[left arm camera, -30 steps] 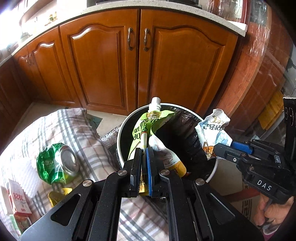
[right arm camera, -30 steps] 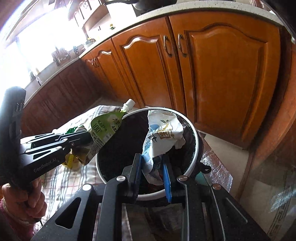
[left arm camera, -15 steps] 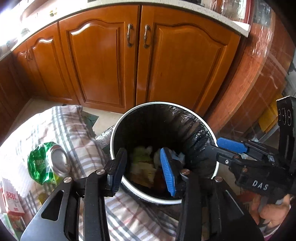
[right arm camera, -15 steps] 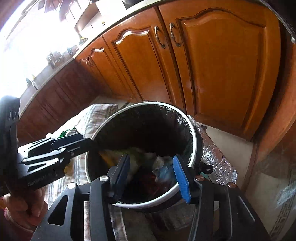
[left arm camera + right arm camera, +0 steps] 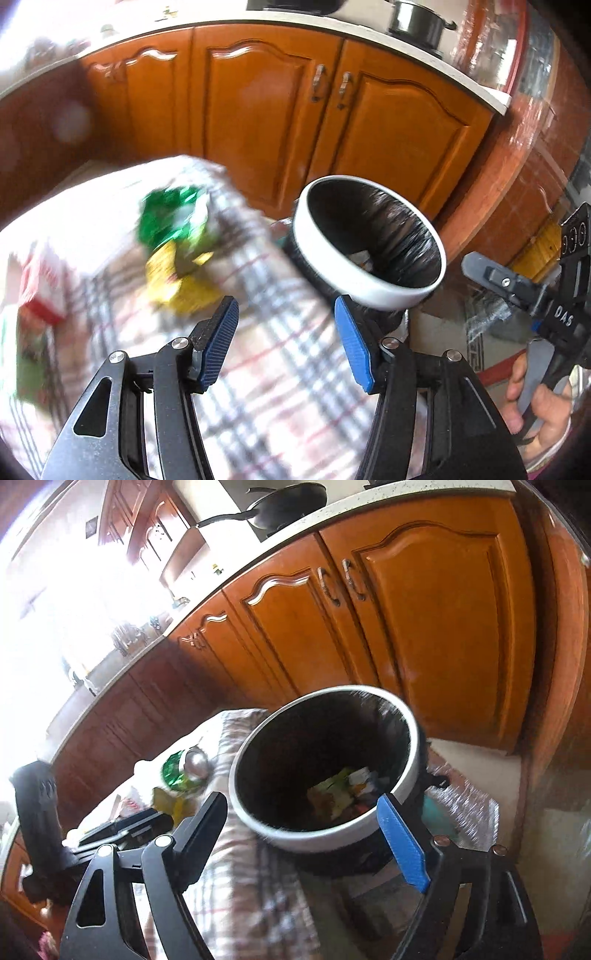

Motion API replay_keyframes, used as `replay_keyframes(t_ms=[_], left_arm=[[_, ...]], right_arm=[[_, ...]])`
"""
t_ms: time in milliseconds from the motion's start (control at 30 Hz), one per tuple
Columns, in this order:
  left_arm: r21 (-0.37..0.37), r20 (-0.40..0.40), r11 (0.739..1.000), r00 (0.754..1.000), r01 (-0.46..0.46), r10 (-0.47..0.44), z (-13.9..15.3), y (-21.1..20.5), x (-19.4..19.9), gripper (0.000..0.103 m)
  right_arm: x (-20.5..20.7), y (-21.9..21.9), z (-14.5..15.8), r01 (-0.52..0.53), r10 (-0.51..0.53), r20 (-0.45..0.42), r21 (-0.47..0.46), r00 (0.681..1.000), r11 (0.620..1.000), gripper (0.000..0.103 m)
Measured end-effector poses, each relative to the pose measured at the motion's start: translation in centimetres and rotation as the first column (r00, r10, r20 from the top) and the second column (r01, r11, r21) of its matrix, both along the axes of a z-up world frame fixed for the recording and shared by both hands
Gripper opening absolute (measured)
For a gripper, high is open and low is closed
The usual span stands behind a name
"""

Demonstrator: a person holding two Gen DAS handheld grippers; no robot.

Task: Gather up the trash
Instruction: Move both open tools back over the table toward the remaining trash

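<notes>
My left gripper (image 5: pixel 286 341) points downward, its jaws opening with nothing between them. My right gripper (image 5: pixel 306 834) also tilts down, jaws spreading wide and empty; a hand (image 5: pixel 539 406) grips its handle.

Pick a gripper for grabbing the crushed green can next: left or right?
Left. The left gripper, opening and empty, faces the green can on the checked cloth; the right gripper faces the bin.

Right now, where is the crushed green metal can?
The crushed green metal can lies on the checked cloth, left of the white-rimmed black bin in both views, beside a yellow wrapper.
</notes>
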State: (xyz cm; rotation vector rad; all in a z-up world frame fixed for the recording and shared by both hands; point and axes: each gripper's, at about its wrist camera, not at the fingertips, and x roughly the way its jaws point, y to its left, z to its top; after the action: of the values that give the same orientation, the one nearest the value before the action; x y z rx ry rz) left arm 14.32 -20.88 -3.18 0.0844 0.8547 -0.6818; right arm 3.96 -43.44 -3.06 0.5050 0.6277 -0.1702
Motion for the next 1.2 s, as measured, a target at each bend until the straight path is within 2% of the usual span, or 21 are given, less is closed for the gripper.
replay_keyframes(t_ms=[300,433,867,967,1100,1200], left_arm=[[0.003,0.032,0.994,0.994,-0.108,0.108,-0.6,8.1,-1.6,0.055],[-0.005,0.019,0.987,0.987,-0.158,0.158,-1.1,11.5,-1.7,0.055],[-0.047,0.014,0.944,0.945,-0.325,0.326,-1.2,20.2,-1.1,0.055],[-0.05,0.016,0.933,0.934,-0.356,0.357,-1.0,21.7,-0.2,0.055],[-0.009,0.03,0.926,0.926,-0.377,0.377,-1.3,22.3,1.0,0.062],[0.02,0.014,0.932,0.932,-0.363,0.362,-2.0,21.9,2.1,0.063]], right_arm=[[1.2,6.7,-0.4,-0.143,0.144,-0.026,0.024,0.989,0.989,0.087],[2.2,9.6,-0.6,-0.202,0.203,-0.038,0.014,0.978,0.979,0.087],[6.9,15.6,-0.9,-0.325,0.321,-0.086,-0.039,0.943,0.945,0.087],[8.1,15.9,-0.8,-0.331,0.327,-0.092,-0.04,0.941,0.943,0.087],[9.7,16.6,-0.9,-0.341,0.334,-0.102,-0.064,0.937,0.938,0.087],[11.0,16.7,-1.4,-0.341,0.332,-0.114,-0.074,0.936,0.937,0.087]])
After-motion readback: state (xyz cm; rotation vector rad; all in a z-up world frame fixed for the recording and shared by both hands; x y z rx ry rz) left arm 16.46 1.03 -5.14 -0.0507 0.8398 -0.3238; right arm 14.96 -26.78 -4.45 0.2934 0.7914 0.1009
